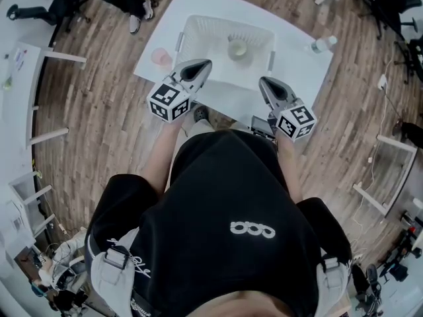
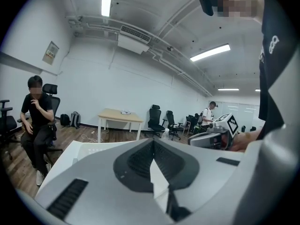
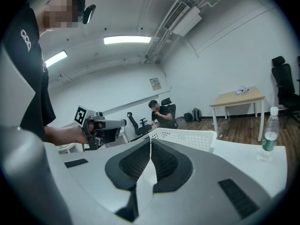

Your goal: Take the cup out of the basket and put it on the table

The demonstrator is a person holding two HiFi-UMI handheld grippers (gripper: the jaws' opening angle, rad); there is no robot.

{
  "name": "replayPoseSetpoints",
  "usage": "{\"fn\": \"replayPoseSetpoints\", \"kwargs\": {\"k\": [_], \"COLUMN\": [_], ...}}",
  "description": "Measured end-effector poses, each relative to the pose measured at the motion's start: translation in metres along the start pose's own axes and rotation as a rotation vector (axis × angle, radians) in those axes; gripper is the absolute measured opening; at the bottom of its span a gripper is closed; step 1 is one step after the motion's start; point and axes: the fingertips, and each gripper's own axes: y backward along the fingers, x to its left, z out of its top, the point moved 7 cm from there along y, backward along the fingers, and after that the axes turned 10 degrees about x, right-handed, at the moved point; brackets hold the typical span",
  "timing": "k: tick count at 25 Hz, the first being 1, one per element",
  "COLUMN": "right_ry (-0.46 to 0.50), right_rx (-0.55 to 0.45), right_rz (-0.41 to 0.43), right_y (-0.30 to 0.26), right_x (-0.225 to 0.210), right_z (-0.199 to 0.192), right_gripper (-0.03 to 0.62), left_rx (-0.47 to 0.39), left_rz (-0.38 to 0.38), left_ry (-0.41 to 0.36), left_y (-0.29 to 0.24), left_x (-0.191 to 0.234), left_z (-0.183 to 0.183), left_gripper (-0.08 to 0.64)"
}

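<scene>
Both grippers closed and empty at the table's near edge, cup in the basket.

A white table [image 1: 304, 71] carries a white perforated basket [image 1: 198, 28] at its middle. The left gripper [image 1: 201, 65] and right gripper [image 1: 264, 82] are held side by side just short of the basket, each with its jaws pressed together on nothing. The pale cup [image 1: 238, 48] stands inside the basket, toward its far side. A water bottle [image 1: 322, 44] stands by the table's right edge.
</scene>
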Motion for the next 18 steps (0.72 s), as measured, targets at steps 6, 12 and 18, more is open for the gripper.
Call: {"fn": "replayPoseSetpoints", "kwargs": {"k": [6,12,18], "right_ry": [0.018,0.061,0.169], "right_rx": [0.009,0.028,0.144], "right_rz": [-0.008,-0.011,-0.053], "right_y": [0.005,0.005,-0.009], "right_x": [-0.003,-0.006,-0.008], "right_z": [0.003,0.011,0.018], "right_gripper": [0.026,0.026,0.026], "left_rx": [-0.032,-0.079,-0.087], "left_rz": [-0.021,-0.054,-0.064], "left_ry": [0.033,0.046,0.043], "left_y": [0.007,0.007,0.006], "left_x": [-0.003,-0.007,-0.008], "left_z": [-0.001,-0.001,-0.002], "left_gripper": [0.008,0.009,0.009]}}
